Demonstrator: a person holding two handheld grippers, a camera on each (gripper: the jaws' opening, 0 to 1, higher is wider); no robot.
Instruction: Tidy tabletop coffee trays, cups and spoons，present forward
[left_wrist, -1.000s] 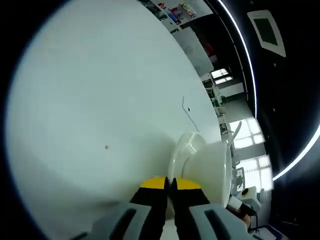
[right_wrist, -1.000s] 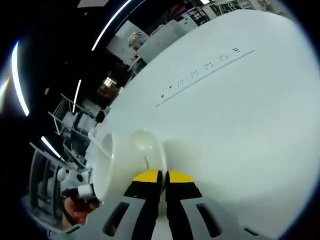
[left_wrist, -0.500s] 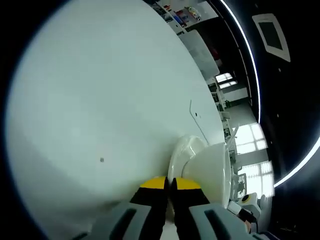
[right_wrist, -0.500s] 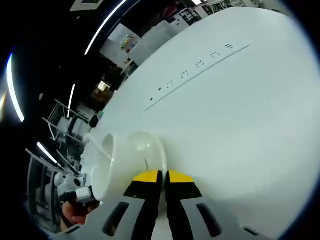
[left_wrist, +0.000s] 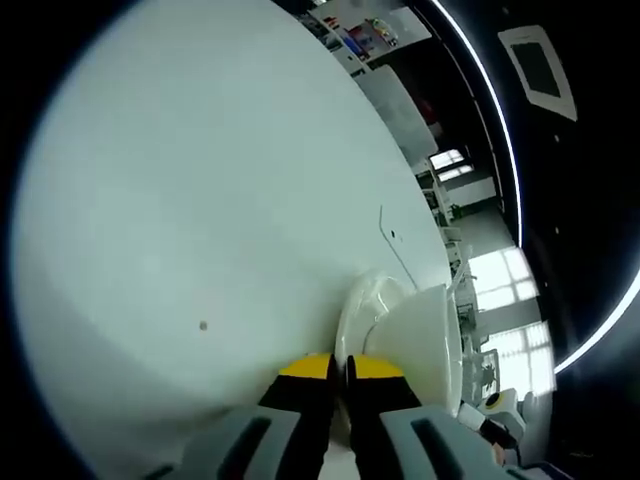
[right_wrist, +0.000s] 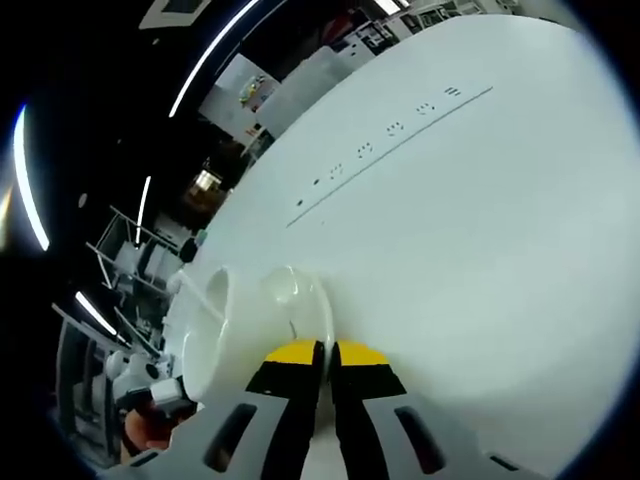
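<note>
White tabletop (left_wrist: 200, 200) fills most of both views, with dark ceiling and light strips behind it. On it sits a white saucer (left_wrist: 358, 305) carrying a white cup (left_wrist: 425, 335), and a thin spoon handle (right_wrist: 196, 292) pokes up out of the cup in the right gripper view. You've got the saucer pinched from both sides: the left gripper (left_wrist: 338, 366) has its yellow-tipped jaws closed onto the near rim, and the right gripper (right_wrist: 322, 352) is clamped on the opposite rim the same way, so the whole set sits between your two hands.

Looks to me like the step is sliding or carrying the set forward. Keep both grips level with each other, because if one hand dips the cup will skate across the saucer and the spoon will probably rattle out. Move both hands at the same pace, don't twist, and set it down flat before you let the jaws go
</note>
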